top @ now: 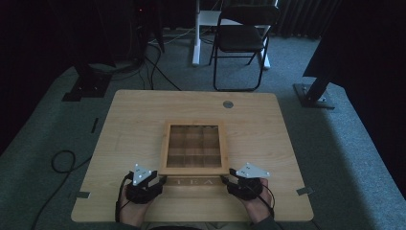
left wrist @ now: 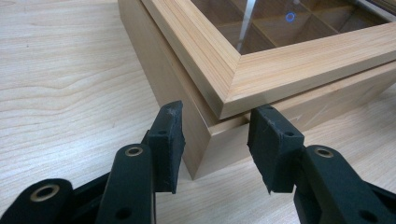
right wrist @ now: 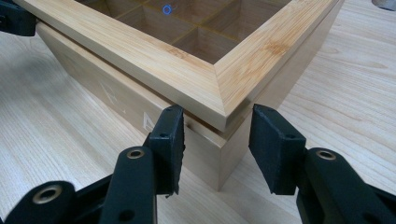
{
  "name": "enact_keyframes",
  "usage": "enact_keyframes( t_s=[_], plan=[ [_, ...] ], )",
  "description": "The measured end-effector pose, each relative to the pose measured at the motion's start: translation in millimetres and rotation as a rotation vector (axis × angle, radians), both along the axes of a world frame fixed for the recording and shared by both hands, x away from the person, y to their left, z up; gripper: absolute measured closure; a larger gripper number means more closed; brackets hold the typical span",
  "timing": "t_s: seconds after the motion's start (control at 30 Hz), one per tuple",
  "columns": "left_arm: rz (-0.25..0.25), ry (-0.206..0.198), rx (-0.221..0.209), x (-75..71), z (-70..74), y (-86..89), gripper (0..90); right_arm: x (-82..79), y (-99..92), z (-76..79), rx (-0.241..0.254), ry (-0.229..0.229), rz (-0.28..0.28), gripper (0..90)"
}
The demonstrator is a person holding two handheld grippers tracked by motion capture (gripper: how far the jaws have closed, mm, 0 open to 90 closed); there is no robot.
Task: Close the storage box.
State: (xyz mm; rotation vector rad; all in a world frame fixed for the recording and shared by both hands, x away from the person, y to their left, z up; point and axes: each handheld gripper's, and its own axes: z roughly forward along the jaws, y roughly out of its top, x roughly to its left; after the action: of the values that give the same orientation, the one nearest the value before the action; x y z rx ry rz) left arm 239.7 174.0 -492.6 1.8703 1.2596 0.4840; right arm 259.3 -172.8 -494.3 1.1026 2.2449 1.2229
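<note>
A light wooden tea box [top: 195,178] with a glass-paned lid [top: 195,144] over several compartments lies near the table's front edge, "TEA" lettered on its front. The lid's rim overhangs the base with a thin dark gap under it. My left gripper [top: 162,180] straddles the box's near-left corner [left wrist: 205,140], its pads [left wrist: 169,140] close beside the two faces without clearly pressing them. At the near-right corner [right wrist: 223,154] my right gripper [top: 229,174] stands the same way, jaws apart around the corner. A hand holds each gripper.
The wooden table [top: 134,120] has bare surface to the left, right and behind the box, and a round grommet [top: 228,104] near its far edge. A folding chair [top: 242,40] and stand bases rest on the carpet beyond. A cable [top: 62,160] loops on the floor at left.
</note>
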Motion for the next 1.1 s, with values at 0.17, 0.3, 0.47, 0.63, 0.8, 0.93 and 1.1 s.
enact_keyframes(
  t_s=[0.17,0.3,0.47,0.63,0.8,0.93,1.1],
  plan=[
    [-0.004,0.003,0.006,-1.0,-1.6,-0.3,55.9,-0.5,0.4,-1.5,-0.003,0.005,0.003,55.3],
    [-0.005,0.004,0.003,-1.5,-2.7,-0.3,55.9,-0.7,0.8,-2.5,-0.007,0.009,0.004,55.7],
    [-0.008,0.01,0.003,-2.2,-3.9,-0.3,56.0,-1.4,1.0,-3.7,-0.009,0.016,0.005,55.7],
    [-0.009,0.012,0.007,-2.6,-4.4,-0.8,56.0,-2.4,1.0,-3.9,-0.005,0.018,0.009,54.9],
    [-0.008,0.013,0.006,-3.6,-5.6,-1.3,56.1,-3.2,-2.1,-1.2,0.021,0.008,0.004,53.2],
    [-0.005,0.006,-0.001,-5.8,-4.3,-0.1,55.0,-3.6,-2.9,-1.0,0.025,0.003,0.003,51.9],
    [0.004,-0.023,-0.029,-8.3,4.0,6.2,53.0,-5.0,-4.2,1.9,0.037,-0.017,0.0,50.6]
  ],
)
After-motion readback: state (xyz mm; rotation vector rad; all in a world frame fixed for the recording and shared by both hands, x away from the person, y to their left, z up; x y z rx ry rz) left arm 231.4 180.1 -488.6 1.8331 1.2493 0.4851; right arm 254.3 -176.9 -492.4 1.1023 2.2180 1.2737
